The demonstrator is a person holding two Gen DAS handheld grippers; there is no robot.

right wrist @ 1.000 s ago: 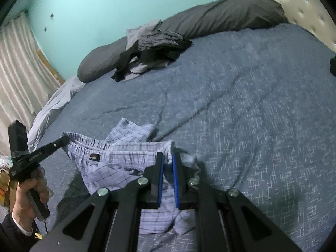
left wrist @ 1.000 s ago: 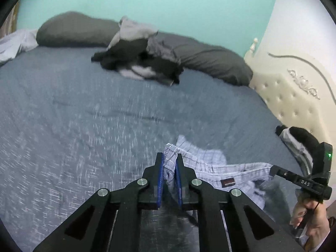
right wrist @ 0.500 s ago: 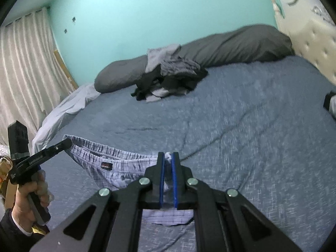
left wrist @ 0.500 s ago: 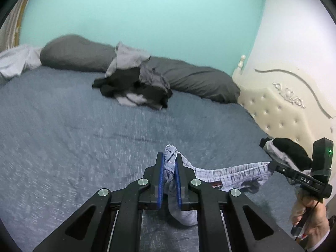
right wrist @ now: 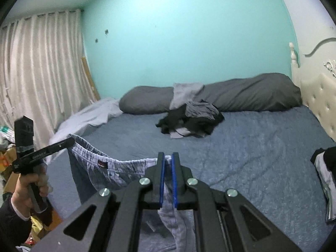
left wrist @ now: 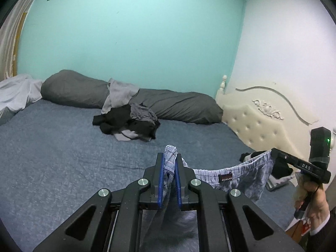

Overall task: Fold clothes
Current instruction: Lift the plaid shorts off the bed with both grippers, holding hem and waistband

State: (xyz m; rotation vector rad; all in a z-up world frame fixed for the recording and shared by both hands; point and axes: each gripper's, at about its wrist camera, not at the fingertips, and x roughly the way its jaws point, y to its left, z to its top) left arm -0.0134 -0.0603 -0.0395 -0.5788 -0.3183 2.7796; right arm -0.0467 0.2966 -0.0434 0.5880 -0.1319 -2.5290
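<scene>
The left gripper (left wrist: 169,163) has its fingers (left wrist: 160,174) clamped narrow on one end of the waistband of the plaid boxer shorts (left wrist: 241,174). The right gripper (right wrist: 167,163) has its fingers (right wrist: 175,178) clamped narrow on the opposite end. The waistband spans between the two fingertip pairs, with the fabric hanging below them above the bed (left wrist: 63,157). Beyond the fingers, a clothes pile (left wrist: 128,121) lies against the grey pillows (left wrist: 178,105). To the right of the right fingers, further garments (right wrist: 324,174) lie near the headboard (left wrist: 258,126).
</scene>
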